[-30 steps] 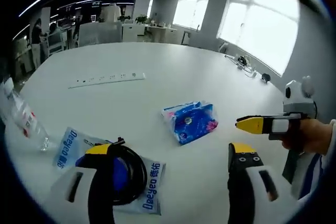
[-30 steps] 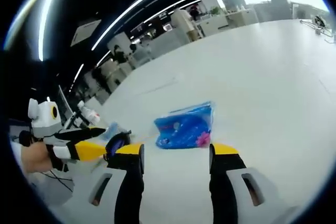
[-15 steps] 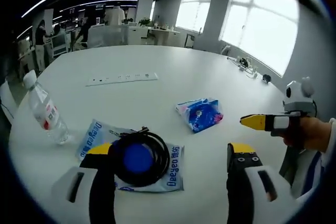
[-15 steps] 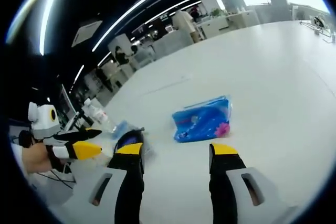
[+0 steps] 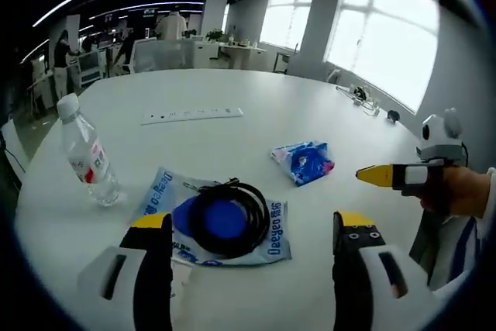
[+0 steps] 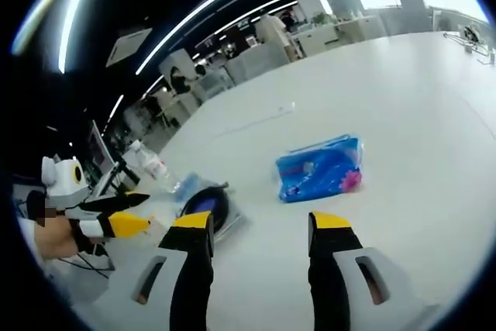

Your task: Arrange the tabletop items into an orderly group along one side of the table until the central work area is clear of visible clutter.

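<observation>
Left gripper view: pouch (image 5: 273, 236) under black cable (image 5: 232, 218) reads "Deeyeo".

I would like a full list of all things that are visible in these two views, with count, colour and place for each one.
water bottle: 1, clear with white cap, standing upright at the left of the table in the left gripper view
flat pouch: 1, blue and white, lying near the left gripper
coiled cable: 1, black, lying on the flat pouch
small packet: 1, blue with pink, mid-table
power strip: 1, white, farther back
table: 1, white
left gripper: 1, black with yellow tips, open, empty
right gripper: 1, same colours, open, empty
</observation>
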Demonstrator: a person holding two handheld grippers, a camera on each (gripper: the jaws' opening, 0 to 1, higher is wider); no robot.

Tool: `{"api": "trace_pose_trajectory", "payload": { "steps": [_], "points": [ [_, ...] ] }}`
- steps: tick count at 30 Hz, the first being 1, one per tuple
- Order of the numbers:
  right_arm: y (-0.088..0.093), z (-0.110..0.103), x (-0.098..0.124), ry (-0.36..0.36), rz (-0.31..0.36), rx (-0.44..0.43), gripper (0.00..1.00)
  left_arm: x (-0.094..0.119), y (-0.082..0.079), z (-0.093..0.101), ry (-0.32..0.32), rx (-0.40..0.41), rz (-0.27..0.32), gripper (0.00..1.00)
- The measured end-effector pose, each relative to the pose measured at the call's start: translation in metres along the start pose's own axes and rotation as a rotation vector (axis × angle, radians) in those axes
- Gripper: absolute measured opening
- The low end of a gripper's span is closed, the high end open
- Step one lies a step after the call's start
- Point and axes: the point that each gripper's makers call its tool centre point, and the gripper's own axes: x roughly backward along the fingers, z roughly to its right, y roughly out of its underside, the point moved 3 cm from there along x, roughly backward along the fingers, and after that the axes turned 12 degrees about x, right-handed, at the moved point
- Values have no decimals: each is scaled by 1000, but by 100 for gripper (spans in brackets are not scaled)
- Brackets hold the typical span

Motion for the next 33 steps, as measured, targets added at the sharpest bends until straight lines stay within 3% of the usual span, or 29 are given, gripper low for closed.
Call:
{"api": "trace_pose_trajectory", "payload": {
  "steps": [5,12,22,26,33],
  "points": [
    [3,-15,-9,-23,-10,9,47,14,3,-8,17,10,25,88],
    [10,-39,-18,-67,-31,25,46,41,16,-36,-5,38,50,88],
    [12,-59,-27,-99,-50,25,44,94,23,-72,-20,-34,90,92],
    [13,-66,-32,-110,-64,31,43,115,29,-74,-11,-62,133,97],
    [12,-74,-39,-118,-89,42,42,141,51,-81,-15,-114,135,100]
  ]
}}
